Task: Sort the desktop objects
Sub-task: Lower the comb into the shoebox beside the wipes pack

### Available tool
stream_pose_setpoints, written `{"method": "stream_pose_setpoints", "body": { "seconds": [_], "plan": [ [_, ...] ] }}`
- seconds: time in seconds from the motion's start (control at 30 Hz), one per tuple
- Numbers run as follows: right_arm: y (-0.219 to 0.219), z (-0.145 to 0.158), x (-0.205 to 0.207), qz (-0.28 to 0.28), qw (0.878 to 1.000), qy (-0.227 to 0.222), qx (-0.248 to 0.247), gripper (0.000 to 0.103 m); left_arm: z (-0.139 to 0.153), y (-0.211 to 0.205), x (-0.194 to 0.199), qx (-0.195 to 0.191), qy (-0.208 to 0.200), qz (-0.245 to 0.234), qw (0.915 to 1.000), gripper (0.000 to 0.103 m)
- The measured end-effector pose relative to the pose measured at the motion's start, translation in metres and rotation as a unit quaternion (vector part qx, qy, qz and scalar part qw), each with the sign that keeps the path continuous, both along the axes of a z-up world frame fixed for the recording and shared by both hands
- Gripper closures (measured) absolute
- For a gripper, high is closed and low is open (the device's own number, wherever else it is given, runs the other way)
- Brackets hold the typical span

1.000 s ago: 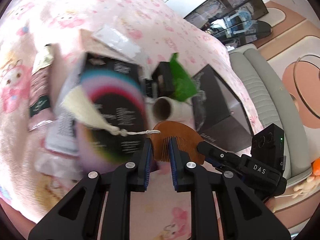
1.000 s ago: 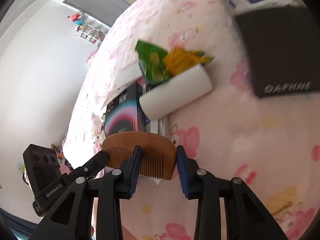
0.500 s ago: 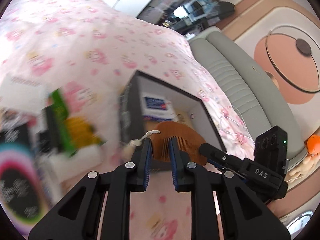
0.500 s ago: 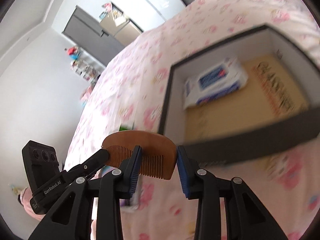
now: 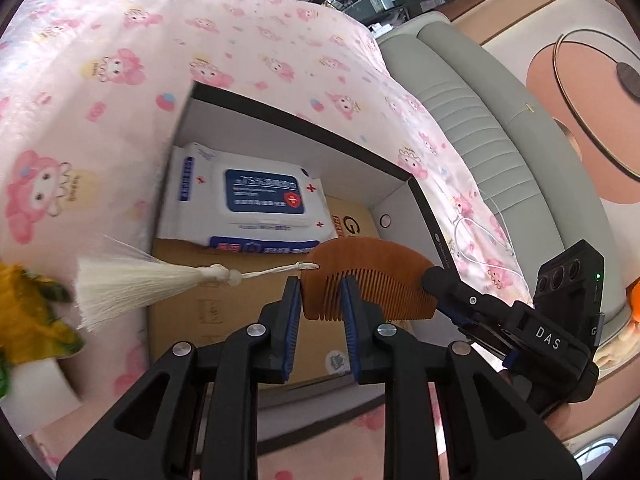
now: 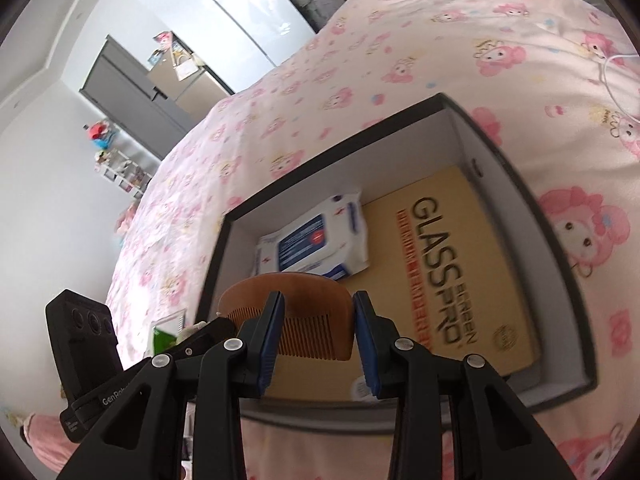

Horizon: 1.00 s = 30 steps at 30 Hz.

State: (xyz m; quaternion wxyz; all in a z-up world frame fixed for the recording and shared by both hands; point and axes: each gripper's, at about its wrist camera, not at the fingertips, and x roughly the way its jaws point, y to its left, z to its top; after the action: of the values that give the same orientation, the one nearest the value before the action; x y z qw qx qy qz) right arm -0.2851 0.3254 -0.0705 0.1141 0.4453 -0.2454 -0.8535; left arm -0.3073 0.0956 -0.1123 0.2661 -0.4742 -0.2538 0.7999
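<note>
Pink cartoon-print bedspread (image 5: pixel 120 60); open box (image 5: pixel 304 122) lying upper centre of frame. Wooden comb (image 5: pixel 372 268), long axis crosswise, directly above box floor, pinched jointly by left gripper (image 5: pixel 320 300) and right gripper (image 6: pixel 316 328), both narrow.

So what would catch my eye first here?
Probably the wooden comb, gripped by both the left gripper and the right gripper above an open black box. Its white tassel swings out sideways, and a wipes pack lies inside the box.

Both grippers hold a wooden comb (image 6: pixel 288 292) above the open box (image 6: pixel 556 248).
</note>
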Motion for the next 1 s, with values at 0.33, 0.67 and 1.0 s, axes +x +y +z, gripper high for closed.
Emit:
{"method": "stream_pose_setpoints", "body": {
  "seconds": [0.33,0.67,1.0],
  "plan": [
    [0.022,0.003,-0.004,-0.023,1.0,0.003,0.007,0.071,0.0,0.022,-0.01,0.003,0.002,-0.012,0.9999,0.083],
    [-0.023,-0.028,-0.028,0.006,0.998,-0.035,0.043,0.066,-0.003,0.01,-0.012,-0.1,-0.01,0.022,0.9947,0.083],
    [-0.041,-0.041,-0.033,0.032,0.996,-0.054,0.067,0.066,0.007,0.016,-0.003,-0.17,-0.005,0.039,0.9847,0.042]
  ]
}}
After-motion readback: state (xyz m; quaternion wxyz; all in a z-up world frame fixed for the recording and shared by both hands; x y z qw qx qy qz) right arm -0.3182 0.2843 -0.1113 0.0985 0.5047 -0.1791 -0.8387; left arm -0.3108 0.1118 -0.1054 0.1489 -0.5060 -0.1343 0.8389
